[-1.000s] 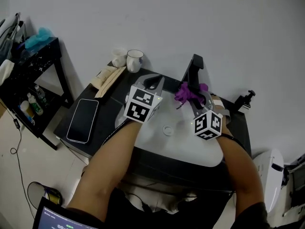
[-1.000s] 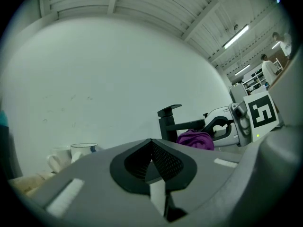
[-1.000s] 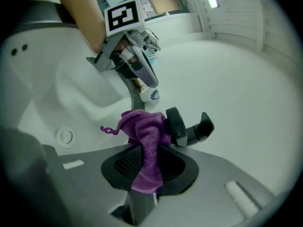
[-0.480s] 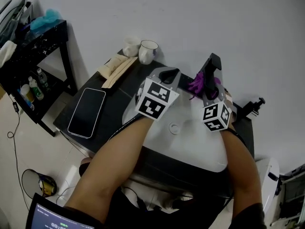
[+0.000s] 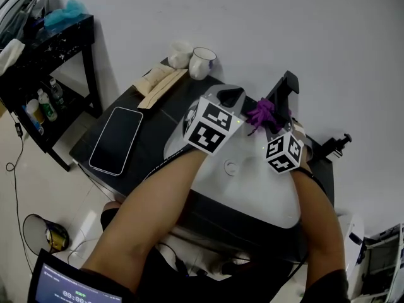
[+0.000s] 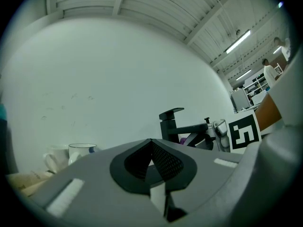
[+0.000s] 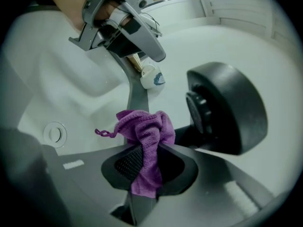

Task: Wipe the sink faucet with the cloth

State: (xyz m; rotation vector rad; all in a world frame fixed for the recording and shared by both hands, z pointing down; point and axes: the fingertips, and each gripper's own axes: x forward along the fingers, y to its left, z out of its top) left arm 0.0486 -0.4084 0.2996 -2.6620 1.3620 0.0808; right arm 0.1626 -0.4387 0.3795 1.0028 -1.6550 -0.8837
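Item, left tongs (image 5: 232, 95): pressed together with nothing between them, held above the rear rim of the sink (image 5: 252, 194), pointed toward the wall, marker cube uppermost. Item, right tongs (image 5: 270, 124): clamped on the cloth (image 5: 261, 113), which is purple, bunched, and pinched through its middle, with a loose tuft standing out above the pads and a tail hanging below them. The cloth is placed just beside the faucet (image 5: 285, 88), at the back of the sink; contact between the two cannot be confirmed. Item, faucet: black, upright column with a flat lever on top, mounted behind the white basin. Item, drain (image 5: 231, 166): round, seen in the bare basin floor between the two forearms. Item, desk (image 5: 154, 109): dark-topped, carrying the sink. On its left part are laid a phone (image 5: 115, 140), face up, a pale folded bundle (image 5: 158, 79), and, near the wall, a mug (image 5: 202, 62) with a second cup (image 5: 180, 53) just beside it. Item, pump bottle (image 5: 333, 146): black, at the desk's right edge. Item, black shelf (image 5: 53, 46): well apart at the left, holding bottles.
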